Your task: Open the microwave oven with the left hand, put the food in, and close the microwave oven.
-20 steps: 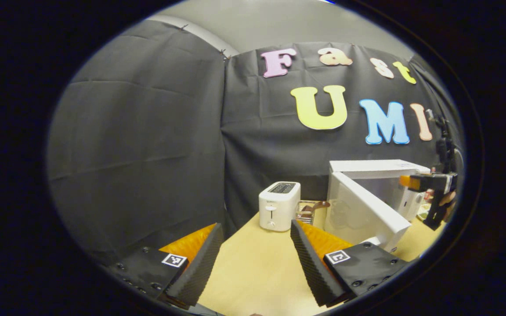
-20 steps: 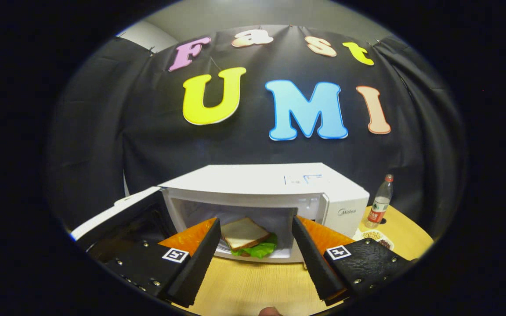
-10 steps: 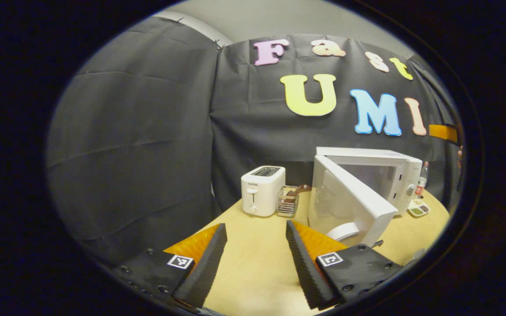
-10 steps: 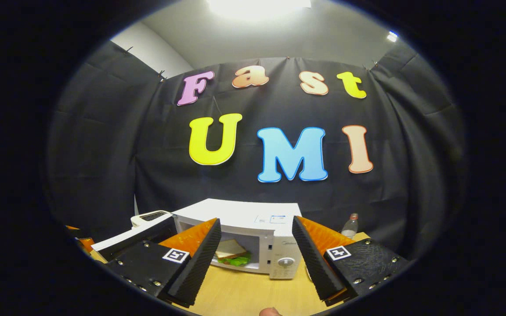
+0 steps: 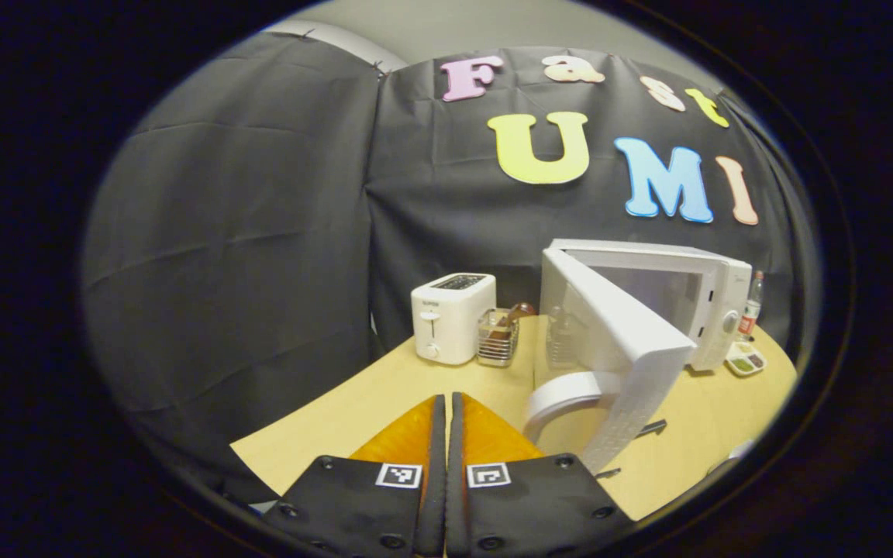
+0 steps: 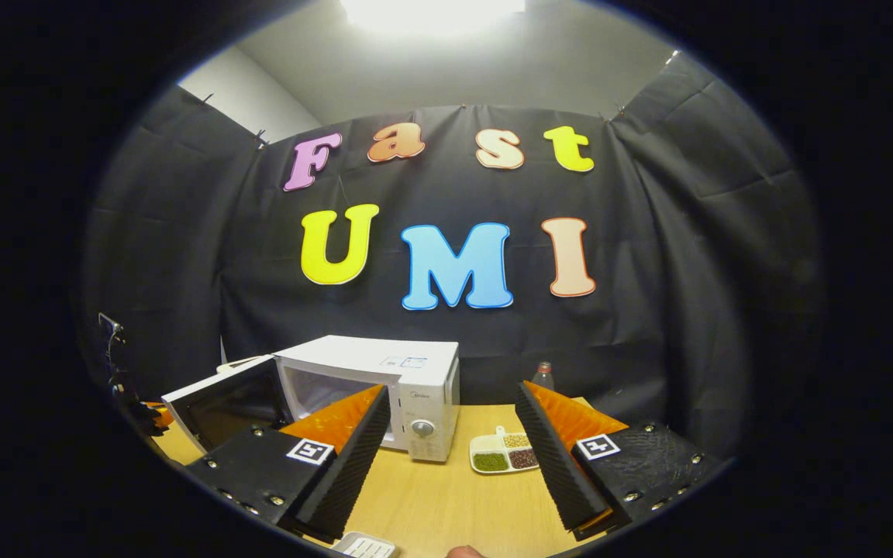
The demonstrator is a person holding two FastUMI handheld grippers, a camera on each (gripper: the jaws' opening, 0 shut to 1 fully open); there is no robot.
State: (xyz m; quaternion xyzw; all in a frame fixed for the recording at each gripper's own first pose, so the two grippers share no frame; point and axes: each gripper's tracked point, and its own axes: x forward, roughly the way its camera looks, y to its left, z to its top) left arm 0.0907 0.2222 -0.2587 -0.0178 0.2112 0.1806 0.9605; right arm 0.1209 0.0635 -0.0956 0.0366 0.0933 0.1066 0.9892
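closing the microwave (image 5: 714,291) door (image 5: 609,353) next, i'd guess

left gripper (image 5: 446,411) clenched empty, right gripper (image 6: 450,422) released; door's stiff, light; push near the handle (image 5: 567,391)

Open microwave door (image 5: 617,364) juts from frame centre toward lower right, blocking the direct path to the cavity; its handle (image 5: 567,391) sits just right of the left gripper (image 5: 446,411). Toaster (image 5: 452,316) and a small rack (image 5: 498,338) stand at centre, left of the door. Bare table (image 5: 384,391) lies lower centre.
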